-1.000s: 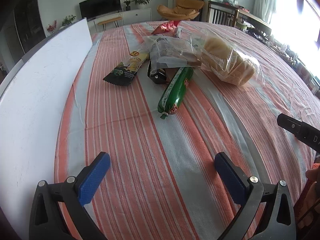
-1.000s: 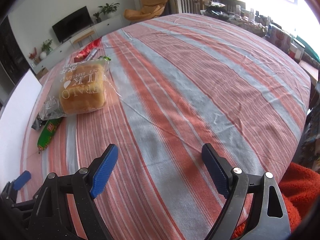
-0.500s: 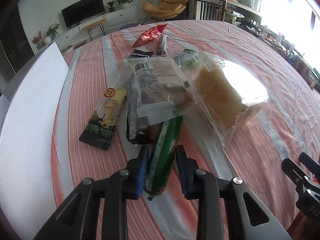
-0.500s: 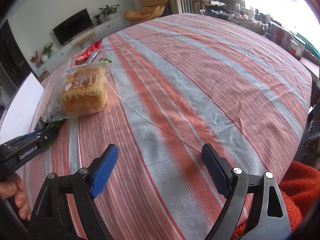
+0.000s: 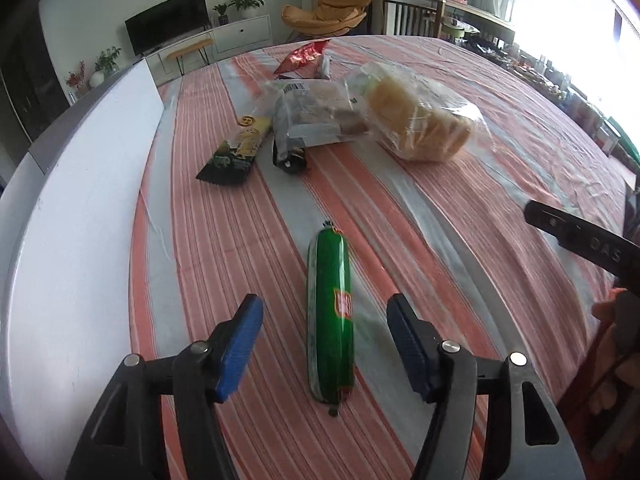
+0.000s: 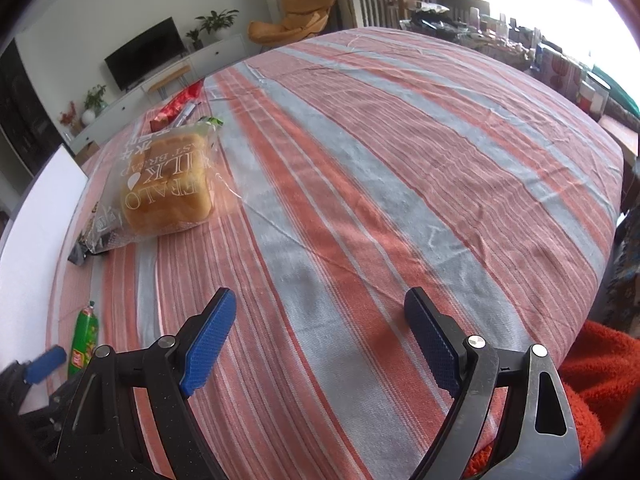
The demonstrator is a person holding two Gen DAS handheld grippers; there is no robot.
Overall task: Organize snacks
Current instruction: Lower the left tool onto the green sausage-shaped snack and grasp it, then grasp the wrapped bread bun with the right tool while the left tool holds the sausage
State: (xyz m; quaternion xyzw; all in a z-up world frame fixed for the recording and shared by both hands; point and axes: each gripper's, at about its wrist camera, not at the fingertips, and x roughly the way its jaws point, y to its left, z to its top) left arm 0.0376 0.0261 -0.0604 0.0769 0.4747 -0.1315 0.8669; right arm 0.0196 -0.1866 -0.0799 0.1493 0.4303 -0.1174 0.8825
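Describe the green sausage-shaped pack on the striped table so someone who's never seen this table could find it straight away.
Start from the red-and-grey striped tablecloth beside the tall white board. The snacks lie in a cluster at its far end; nearer, alone, between the open blue pads of the left gripper, lies the green sausage-shaped pack. It is the only glossy green tube, with a red label and crimped ends.

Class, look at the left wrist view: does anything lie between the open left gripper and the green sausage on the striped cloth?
Nothing visible does. The green sausage lies flat on the striped tablecloth, directly between the open blue pads of the left gripper. The other snacks, like the bread loaf, sit farther back.
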